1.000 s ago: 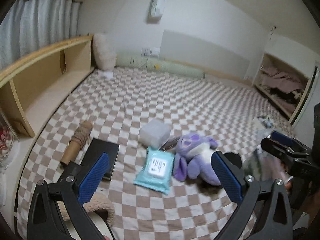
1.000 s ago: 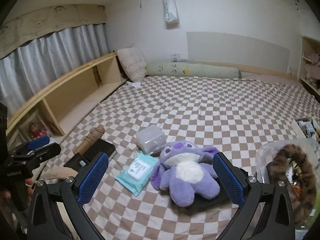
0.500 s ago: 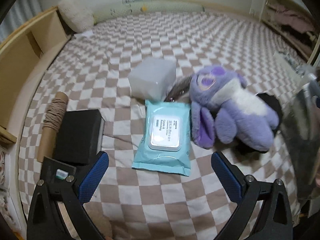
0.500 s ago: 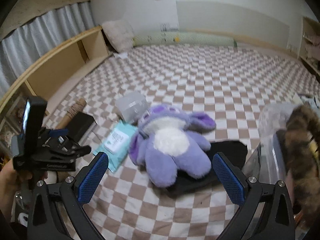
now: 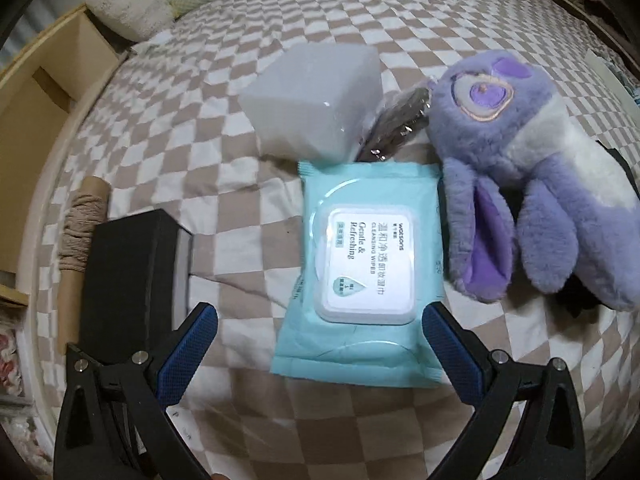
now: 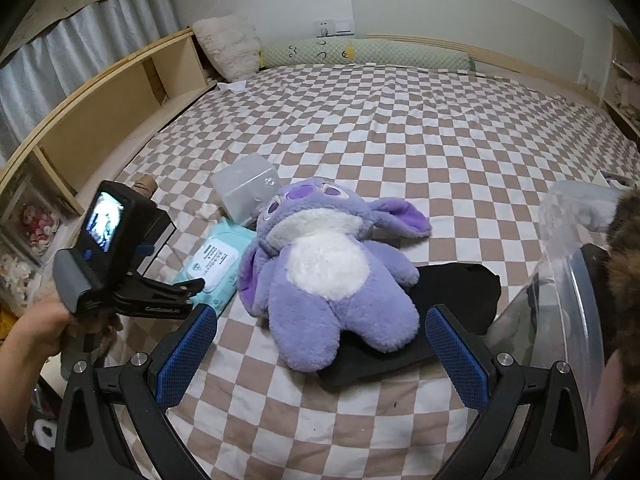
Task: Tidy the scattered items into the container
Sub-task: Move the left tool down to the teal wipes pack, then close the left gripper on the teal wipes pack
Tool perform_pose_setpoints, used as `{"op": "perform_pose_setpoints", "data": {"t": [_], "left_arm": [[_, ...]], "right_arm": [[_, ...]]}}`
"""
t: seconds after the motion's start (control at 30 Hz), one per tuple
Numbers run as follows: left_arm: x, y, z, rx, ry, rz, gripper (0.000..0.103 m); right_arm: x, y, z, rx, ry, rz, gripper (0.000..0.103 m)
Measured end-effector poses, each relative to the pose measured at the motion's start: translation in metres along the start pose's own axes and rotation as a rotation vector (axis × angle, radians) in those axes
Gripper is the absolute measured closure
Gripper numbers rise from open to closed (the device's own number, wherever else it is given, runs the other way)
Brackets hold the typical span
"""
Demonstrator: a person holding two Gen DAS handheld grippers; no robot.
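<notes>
Now both tools hang wide open, gripping nothing: the left gripper (image 5: 318, 354) over one teal wipes pack (image 5: 366, 268), the right gripper (image 6: 320, 354) over one purple plush (image 6: 326, 270) lying on one black cloth (image 6: 452, 300). One frosted box (image 5: 316, 98) sits just beyond the wipes. One clear container (image 6: 568, 264), at the right, holds something brown and furry (image 6: 624, 280).

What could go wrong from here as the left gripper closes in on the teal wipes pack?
1. The flat teal wipes pack lies flush on the checkered bedsheet; the open left gripper could pinch fabric instead.
2. The purple plush toy touches the pack's edge, so the right-hand finger might snag it.
3. The frosted plastic box sits close behind and could get nudged.
</notes>
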State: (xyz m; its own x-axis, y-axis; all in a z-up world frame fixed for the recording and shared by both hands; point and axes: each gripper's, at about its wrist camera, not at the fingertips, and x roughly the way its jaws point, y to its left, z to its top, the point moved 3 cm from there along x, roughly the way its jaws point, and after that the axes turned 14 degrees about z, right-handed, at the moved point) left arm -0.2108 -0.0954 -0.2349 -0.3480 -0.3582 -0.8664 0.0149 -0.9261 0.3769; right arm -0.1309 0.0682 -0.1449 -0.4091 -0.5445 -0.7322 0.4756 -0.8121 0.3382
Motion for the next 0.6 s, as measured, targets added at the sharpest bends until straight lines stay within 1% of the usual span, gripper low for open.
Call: {"op": "perform_pose_setpoints", "data": {"t": [0.07, 0.1, 0.23, 0.3, 0.43, 0.5, 0.6], "left_arm": [[0.003, -0.003, 0.0, 0.009, 0.004, -0.046, 0.0], [0.005, -0.006, -0.001, 0.02, 0.004, -0.054, 0.0], [0.013, -0.017, -0.001, 0.095, -0.005, -0.029, 0.0], [0.018, -0.021, -0.001, 0.114, -0.004, -0.032, 0.0], [0.026, -0.028, 0.0, 0.131, -0.006, -0.06, 0.0], [0.032, -0.034, 0.0, 0.143, 0.007, -0.064, 0.0], [0.037, -0.034, 0.003, 0.115, 0.021, -0.081, 0.0]], "right_arm": [[0.004, 0.002, 0.002, -0.013, 0.001, 0.002, 0.0], [0.005, 0.002, 0.002, -0.016, 0.002, 0.001, 0.0], [0.017, 0.005, 0.008, -0.019, 0.015, 0.009, 0.0], [0.021, 0.008, 0.01, -0.018, 0.017, 0.015, 0.0], [0.025, 0.012, 0.014, -0.01, 0.017, 0.037, 0.0], [0.025, 0.014, 0.016, -0.007, 0.013, 0.041, 0.0], [0.028, 0.013, 0.022, 0.001, -0.019, 0.044, 0.0]]}}
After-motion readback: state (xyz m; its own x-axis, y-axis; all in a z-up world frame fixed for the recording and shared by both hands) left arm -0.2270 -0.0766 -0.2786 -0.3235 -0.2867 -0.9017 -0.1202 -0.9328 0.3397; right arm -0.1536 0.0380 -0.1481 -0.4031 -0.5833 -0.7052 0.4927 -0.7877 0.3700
